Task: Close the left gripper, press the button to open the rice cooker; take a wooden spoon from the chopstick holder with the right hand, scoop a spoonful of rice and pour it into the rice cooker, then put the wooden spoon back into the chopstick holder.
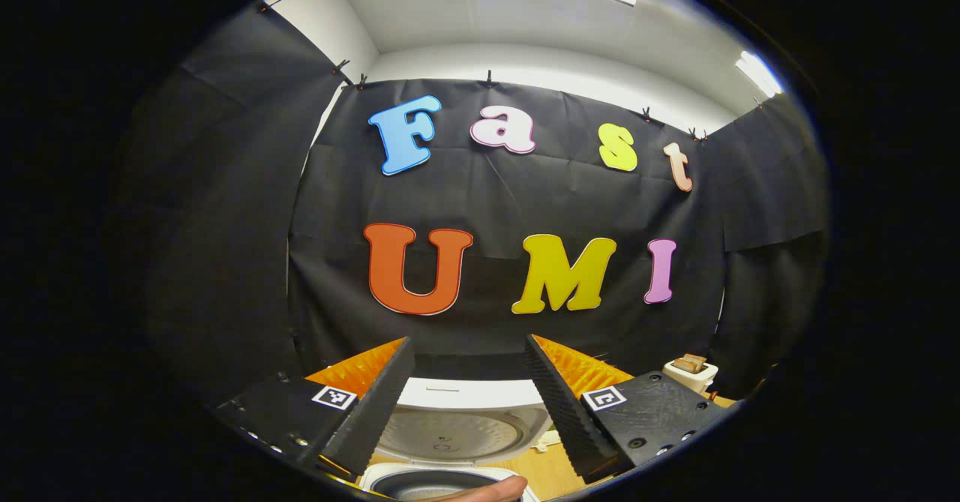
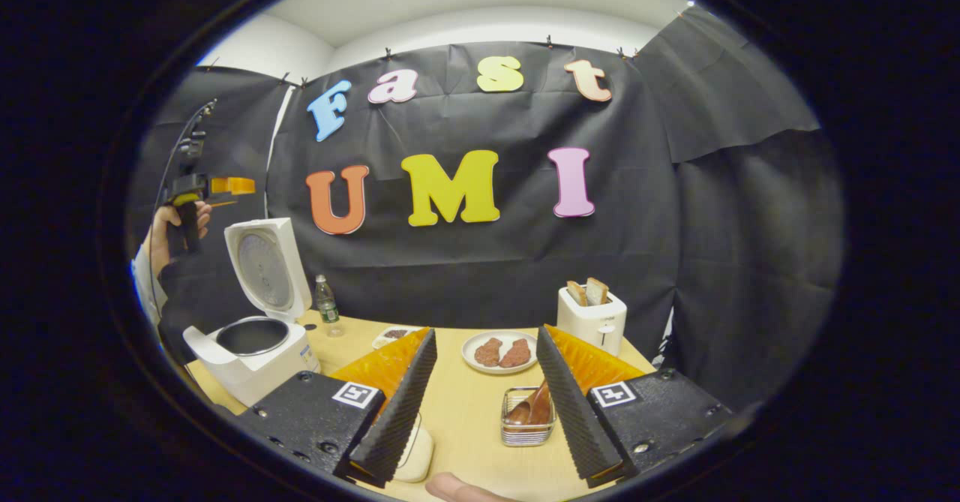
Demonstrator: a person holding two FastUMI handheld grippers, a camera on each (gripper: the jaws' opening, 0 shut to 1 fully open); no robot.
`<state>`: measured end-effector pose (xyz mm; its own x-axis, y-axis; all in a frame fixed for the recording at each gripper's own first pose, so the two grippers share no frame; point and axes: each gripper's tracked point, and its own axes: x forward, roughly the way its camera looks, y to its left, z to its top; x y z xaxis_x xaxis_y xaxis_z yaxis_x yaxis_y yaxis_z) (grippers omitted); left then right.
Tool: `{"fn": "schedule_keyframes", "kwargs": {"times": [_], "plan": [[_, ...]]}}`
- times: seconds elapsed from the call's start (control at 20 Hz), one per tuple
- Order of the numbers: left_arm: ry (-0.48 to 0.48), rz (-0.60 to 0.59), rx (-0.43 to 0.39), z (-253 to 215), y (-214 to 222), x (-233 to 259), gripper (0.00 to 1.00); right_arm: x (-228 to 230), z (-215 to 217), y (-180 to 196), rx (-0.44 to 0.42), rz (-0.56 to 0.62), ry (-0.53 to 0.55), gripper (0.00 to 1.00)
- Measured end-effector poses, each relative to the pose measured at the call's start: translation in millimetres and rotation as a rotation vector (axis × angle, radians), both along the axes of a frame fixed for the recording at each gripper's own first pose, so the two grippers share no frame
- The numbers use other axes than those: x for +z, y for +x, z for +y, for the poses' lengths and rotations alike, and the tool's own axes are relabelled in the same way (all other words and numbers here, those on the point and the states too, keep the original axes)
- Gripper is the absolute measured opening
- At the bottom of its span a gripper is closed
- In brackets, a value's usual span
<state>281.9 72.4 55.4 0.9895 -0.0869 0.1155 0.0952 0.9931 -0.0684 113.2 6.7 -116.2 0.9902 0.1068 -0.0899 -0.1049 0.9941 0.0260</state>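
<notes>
The white rice cooker (image 2: pixel 251 359) stands open at the table's left end, its lid (image 2: pixel 266 269) upright and its dark inner pot empty. In the left gripper view the cooker lid (image 1: pixel 450 431) sits just below my left gripper (image 1: pixel 469 343), which is open and holds nothing. A hand holds my left gripper (image 2: pixel 221 185) high above the cooker in the right gripper view. The wire chopstick holder (image 2: pixel 527 433) holds a wooden spoon (image 2: pixel 529 408). My right gripper (image 2: pixel 486 333) is open, hovering just before and above the holder.
On the wooden table (image 2: pixel 465 412) are a white plate (image 2: pixel 499 352) with two brown patties, a white toaster (image 2: pixel 592 314) with bread slices, a small bottle (image 2: pixel 326 307), a small dish (image 2: pixel 394 333) and a white object (image 2: pixel 414 453) under my right gripper's left finger.
</notes>
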Motion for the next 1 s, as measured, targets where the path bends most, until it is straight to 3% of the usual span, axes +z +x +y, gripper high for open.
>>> {"fn": "schedule_keyframes", "kwargs": {"times": [0.15,0.3,0.35,0.4,0.5,0.75,0.85,1.0], "plan": [[0.058,0.059,0.028,5,36,-17,0.94,-1,11,-6,0.048,-0.007,0.01,0.88],[0.068,0.137,0.088,16,52,-37,0.94,12,0,-10,0.009,-0.068,0.041,0.84],[0.066,0.169,0.107,19,54,-43,1.0,17,-1,-12,0.003,-0.093,0.057,0.88],[0.07,0.196,0.106,19,56,-50,0.94,20,0,-13,0.001,-0.114,0.069,0.88],[0.1,0.244,0.143,24,50,-63,0.94,23,0,-17,0.003,-0.14,0.083,0.84],[0.097,0.34,0.174,25,25,-66,0.98,10,14,-14,0.049,-0.078,0.149,0.88],[0.104,0.364,0.186,26,12,-68,0.98,5,19,-12,0.063,-0.052,0.15,0.84],[0.104,0.391,0.2,24,-9,-73,0.98,0,36,-15,0.099,-0.024,0.14,0.88]]}}
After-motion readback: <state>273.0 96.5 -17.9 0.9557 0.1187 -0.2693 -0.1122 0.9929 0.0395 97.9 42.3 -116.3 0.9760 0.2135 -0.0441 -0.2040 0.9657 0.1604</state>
